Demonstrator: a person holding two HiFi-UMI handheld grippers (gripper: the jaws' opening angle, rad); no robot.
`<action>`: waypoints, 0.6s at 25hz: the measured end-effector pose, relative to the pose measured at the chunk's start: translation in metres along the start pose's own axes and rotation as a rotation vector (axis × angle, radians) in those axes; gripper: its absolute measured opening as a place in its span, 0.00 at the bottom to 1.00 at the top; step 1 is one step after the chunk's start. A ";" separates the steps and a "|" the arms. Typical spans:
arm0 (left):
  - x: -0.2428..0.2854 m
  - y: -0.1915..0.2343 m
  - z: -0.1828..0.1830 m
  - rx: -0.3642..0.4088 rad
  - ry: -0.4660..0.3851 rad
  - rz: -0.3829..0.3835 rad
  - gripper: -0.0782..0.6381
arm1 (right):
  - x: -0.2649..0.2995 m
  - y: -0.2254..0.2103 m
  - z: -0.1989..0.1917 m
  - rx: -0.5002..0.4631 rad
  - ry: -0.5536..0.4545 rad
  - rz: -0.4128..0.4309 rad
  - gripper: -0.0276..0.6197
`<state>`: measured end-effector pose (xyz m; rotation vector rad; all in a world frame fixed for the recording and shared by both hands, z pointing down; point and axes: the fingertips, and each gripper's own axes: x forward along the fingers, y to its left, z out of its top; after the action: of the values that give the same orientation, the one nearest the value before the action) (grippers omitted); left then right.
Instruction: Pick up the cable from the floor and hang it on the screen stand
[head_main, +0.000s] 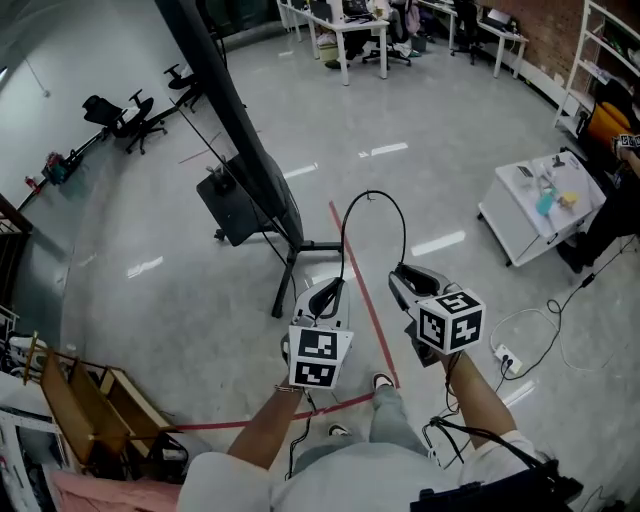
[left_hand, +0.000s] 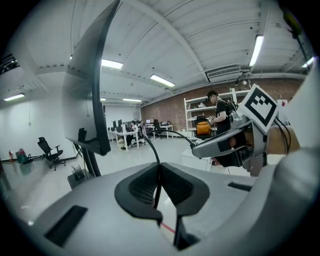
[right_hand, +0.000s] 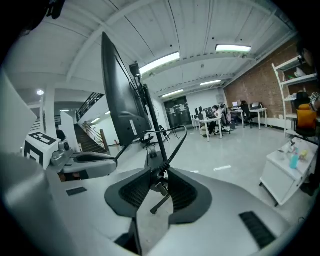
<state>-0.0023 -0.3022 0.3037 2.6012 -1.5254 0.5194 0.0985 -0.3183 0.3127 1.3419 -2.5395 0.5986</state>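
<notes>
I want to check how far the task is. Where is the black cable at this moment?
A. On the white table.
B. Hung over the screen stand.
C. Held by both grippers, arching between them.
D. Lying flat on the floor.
C: the cable arches up from the left gripper over to the right gripper, and each gripper's jaws are closed on it.

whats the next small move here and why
Probably carry both forward and left toward the screen stand: the left gripper and right gripper each clamp the cable, which arcs between them, not yet on the stand.
</notes>
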 end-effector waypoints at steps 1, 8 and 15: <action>-0.008 -0.006 0.009 0.012 -0.028 0.000 0.14 | -0.010 0.004 0.008 -0.013 -0.022 0.001 0.23; -0.059 -0.013 0.072 0.072 -0.187 0.052 0.14 | -0.052 0.040 0.057 -0.078 -0.120 0.017 0.23; -0.099 0.020 0.161 0.102 -0.318 0.158 0.14 | -0.060 0.086 0.153 -0.196 -0.218 0.077 0.23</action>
<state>-0.0235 -0.2684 0.1176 2.7608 -1.8544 0.2035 0.0619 -0.2985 0.1321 1.3086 -2.7467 0.2167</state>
